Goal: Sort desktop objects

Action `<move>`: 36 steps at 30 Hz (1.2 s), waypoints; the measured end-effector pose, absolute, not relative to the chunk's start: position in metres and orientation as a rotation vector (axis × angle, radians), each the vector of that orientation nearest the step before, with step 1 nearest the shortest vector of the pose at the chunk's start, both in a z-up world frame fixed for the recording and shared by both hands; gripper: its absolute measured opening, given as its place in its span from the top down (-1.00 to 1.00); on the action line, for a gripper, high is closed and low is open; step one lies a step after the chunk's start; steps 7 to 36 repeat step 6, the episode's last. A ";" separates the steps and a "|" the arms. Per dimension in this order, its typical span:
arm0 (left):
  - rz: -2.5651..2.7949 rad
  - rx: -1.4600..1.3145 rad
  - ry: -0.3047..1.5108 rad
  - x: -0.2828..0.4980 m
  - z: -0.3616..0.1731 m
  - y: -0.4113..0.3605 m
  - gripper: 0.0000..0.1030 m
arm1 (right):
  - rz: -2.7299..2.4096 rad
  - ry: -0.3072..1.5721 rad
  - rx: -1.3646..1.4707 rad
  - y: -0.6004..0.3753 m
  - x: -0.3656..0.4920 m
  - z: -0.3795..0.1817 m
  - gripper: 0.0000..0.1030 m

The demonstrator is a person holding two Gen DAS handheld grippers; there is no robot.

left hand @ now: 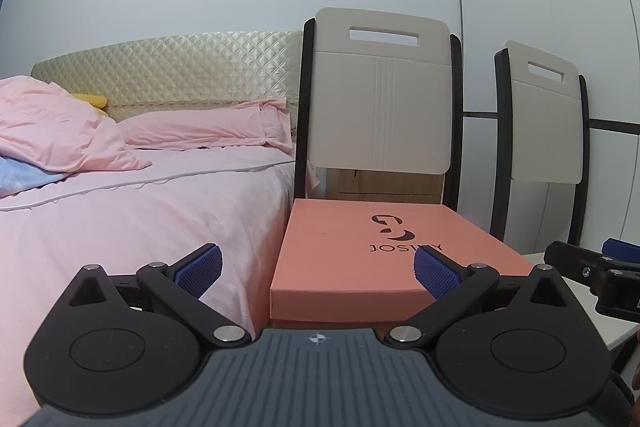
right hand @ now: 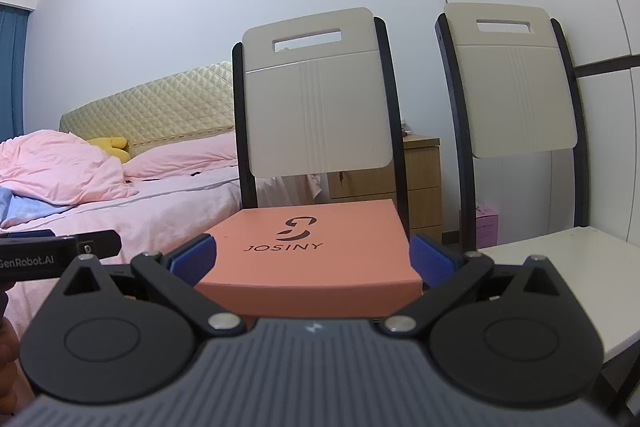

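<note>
A salmon-pink box (left hand: 360, 255) printed JOSINY lies flat on the seat of the nearer chair, and it also shows in the right wrist view (right hand: 316, 255). My left gripper (left hand: 318, 269) is open and empty, held just in front of the box's near left corner. My right gripper (right hand: 312, 259) is open and empty, its blue pads (right hand: 428, 259) standing either side of the box's front edge without visibly touching it. The right gripper's body shows at the right edge of the left wrist view (left hand: 600, 279). The left gripper's body shows at the left of the right wrist view (right hand: 48, 257).
Two chairs with cream backs (right hand: 316, 99) (right hand: 516, 79) stand side by side against a white wall. The second chair's white seat (right hand: 560, 267) is to the right. A bed with pink bedding (left hand: 120, 195) lies left. A wooden nightstand (right hand: 420, 183) stands behind.
</note>
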State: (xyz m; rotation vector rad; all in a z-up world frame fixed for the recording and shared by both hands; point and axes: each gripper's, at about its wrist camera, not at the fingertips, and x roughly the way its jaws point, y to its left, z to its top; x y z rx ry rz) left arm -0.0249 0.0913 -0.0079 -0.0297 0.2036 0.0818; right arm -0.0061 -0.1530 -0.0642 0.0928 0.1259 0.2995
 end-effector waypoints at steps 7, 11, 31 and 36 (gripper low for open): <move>0.083 -0.028 0.205 -0.025 -0.008 0.091 -1.00 | 0.293 0.126 0.091 -0.149 -0.009 -0.063 -1.00; 0.083 -0.028 0.205 -0.025 -0.008 0.091 -1.00 | 0.293 0.126 0.091 -0.149 -0.009 -0.063 -1.00; 0.083 -0.028 0.205 -0.025 -0.008 0.091 -1.00 | 0.293 0.126 0.091 -0.149 -0.009 -0.063 -1.00; 0.083 -0.028 0.205 -0.025 -0.008 0.091 -1.00 | 0.293 0.126 0.091 -0.149 -0.009 -0.063 -1.00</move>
